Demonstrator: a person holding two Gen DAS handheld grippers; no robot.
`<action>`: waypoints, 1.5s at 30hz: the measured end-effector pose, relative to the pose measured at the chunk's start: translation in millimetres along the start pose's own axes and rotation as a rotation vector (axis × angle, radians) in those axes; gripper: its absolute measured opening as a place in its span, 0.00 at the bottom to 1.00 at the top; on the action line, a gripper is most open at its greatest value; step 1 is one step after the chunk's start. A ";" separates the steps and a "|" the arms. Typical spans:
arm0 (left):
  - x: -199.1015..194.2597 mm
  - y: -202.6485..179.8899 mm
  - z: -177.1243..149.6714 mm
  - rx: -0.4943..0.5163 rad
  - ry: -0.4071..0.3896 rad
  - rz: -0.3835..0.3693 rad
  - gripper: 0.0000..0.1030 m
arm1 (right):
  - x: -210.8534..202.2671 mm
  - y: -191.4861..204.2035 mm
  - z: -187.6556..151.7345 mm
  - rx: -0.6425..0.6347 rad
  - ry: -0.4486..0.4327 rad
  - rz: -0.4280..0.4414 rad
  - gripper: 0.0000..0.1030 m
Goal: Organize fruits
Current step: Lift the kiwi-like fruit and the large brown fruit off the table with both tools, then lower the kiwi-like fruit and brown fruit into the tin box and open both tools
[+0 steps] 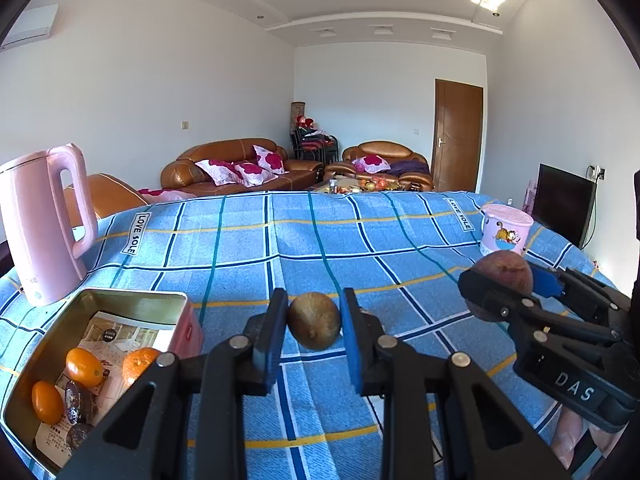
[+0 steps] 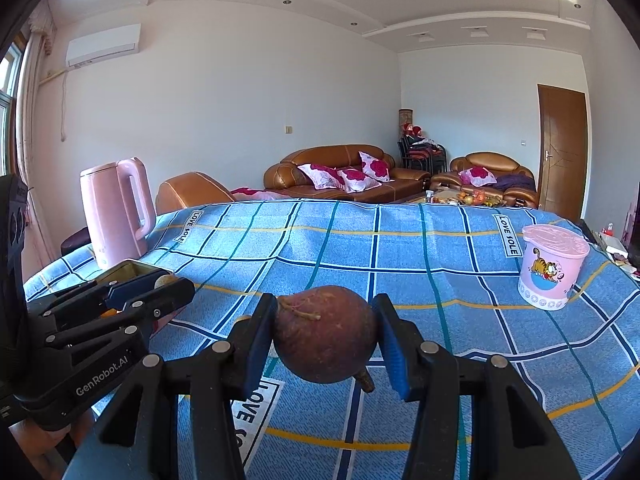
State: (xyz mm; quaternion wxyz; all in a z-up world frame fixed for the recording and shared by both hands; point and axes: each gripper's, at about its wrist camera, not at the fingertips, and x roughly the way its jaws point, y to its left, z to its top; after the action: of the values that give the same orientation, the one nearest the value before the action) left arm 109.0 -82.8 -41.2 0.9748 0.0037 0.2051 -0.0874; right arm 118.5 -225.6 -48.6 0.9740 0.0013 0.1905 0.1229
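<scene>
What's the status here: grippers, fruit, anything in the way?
Left hand-held gripper shut on kiwi. Right hand-held gripper shut on brown-red fruit. Tin open at left, oranges inside. Path clear.

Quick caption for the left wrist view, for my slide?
Left tongs grip a kiwi over the blue cloth, beside the tin of oranges.

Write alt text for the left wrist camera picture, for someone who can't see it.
The left gripper is shut on a brown kiwi above a blue checked tablecloth. At lower left, an open tin holds three orange fruits beside a pink kettle. At right, the right gripper clamps a reddish-brown fruit.
</scene>
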 end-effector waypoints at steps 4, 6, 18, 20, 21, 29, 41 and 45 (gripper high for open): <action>-3.8 -1.2 0.3 0.006 -0.020 0.004 0.27 | -4.6 2.3 0.3 -0.012 -0.024 -0.005 0.50; -4.5 -1.4 0.0 0.009 -0.027 0.005 0.27 | -7.9 3.3 0.1 -0.016 -0.041 -0.005 0.50; -12.5 1.4 -1.6 0.008 -0.058 0.021 0.27 | -11.7 9.6 0.3 -0.034 -0.066 -0.011 0.50; -14.1 4.8 -2.1 0.004 -0.057 0.027 0.27 | -11.8 10.0 0.0 -0.033 -0.060 -0.001 0.50; -15.6 6.9 -2.4 0.001 -0.059 0.029 0.27 | -12.2 9.9 -0.6 -0.032 -0.055 0.007 0.50; -27.5 33.9 -6.6 -0.012 -0.056 0.074 0.27 | -3.5 30.1 -2.7 -0.054 0.005 0.066 0.50; -47.3 72.8 -8.2 -0.030 -0.065 0.146 0.27 | 11.9 88.9 1.3 -0.117 0.043 0.178 0.50; -51.3 86.6 -8.3 -0.044 -0.060 0.173 0.27 | 15.4 104.7 6.6 -0.131 0.042 0.209 0.50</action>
State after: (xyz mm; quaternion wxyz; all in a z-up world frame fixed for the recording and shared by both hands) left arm 74.4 11.6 -30.8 0.9842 -0.0025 0.1768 0.0017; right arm 109.7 -120.2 -43.0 0.9496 -0.0449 0.2015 0.2360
